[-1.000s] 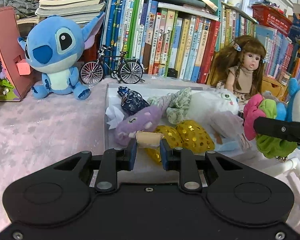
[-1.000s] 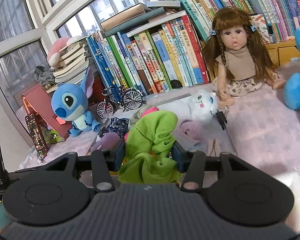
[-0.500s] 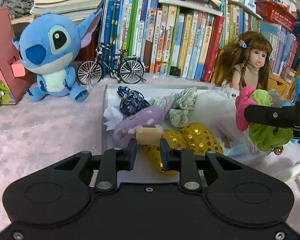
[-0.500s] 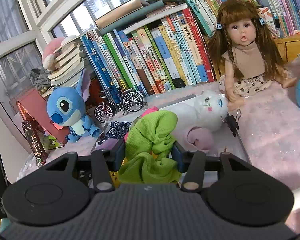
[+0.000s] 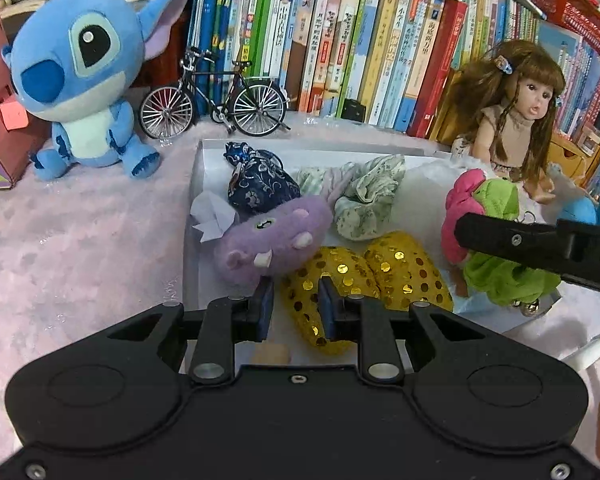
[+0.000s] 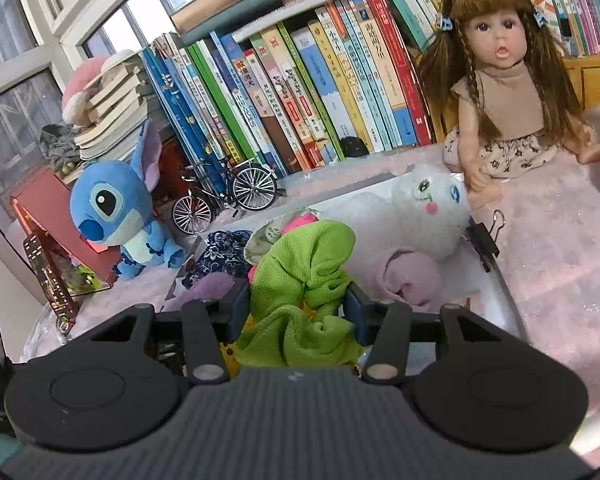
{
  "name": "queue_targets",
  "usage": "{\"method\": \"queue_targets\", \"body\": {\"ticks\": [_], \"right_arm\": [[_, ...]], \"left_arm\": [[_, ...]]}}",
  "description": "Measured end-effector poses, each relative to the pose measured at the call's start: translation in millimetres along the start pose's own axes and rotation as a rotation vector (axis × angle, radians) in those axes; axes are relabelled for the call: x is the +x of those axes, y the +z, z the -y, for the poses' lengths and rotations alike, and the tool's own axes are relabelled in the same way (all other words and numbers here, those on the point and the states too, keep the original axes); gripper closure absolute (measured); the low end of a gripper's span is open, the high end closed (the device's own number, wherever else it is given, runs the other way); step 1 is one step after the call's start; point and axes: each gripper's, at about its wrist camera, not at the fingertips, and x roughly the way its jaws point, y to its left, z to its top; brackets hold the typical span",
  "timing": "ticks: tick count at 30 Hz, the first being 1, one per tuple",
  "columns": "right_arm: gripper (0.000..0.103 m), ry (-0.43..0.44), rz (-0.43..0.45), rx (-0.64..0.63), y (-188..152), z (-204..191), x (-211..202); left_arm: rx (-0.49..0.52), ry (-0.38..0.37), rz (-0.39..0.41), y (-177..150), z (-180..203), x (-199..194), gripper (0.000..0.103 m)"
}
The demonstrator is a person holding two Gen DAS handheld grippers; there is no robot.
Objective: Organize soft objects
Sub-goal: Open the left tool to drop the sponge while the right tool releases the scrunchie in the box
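Only left view shows gold sequin pouch [image 5: 364, 276] between left gripper [image 5: 296, 304]

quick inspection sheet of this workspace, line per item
surface: pink fuzzy cover, white tray on it
job's things: in the tray, purple plush, gold sequin pieces, navy pouch, floral scrunchie, white plush cat
clutter: binder clip on the tray rim
grippers: left tool open, nothing between its fingers; right tool shut on green scrunchie
cables: nothing seen
surroundings: Stitch plush, model bicycle, doll, book row
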Motion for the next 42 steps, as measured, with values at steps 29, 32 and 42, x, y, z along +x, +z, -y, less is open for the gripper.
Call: {"method": "queue_targets", "body": {"ticks": [29,32,42], "right_arm": [[0.044,-0.028,-0.066,0.096,5.8,15.6,37.6],[0.045,-0.023,-0.067,0.112,4.6,18.1,38.8],[0.027,0.025,-0.039,0.133,5.9,18.9,29.9]], "left_arm": [[-0.042,-0.029,-0.056,12.2,-9.8,21.9,0.079],[-0.039,-0.030,-0.053,12.1,-10.0,21.8,0.078],[-0.023,-0.020,-0.033,11.9,-9.0,11.9,0.067]]}}
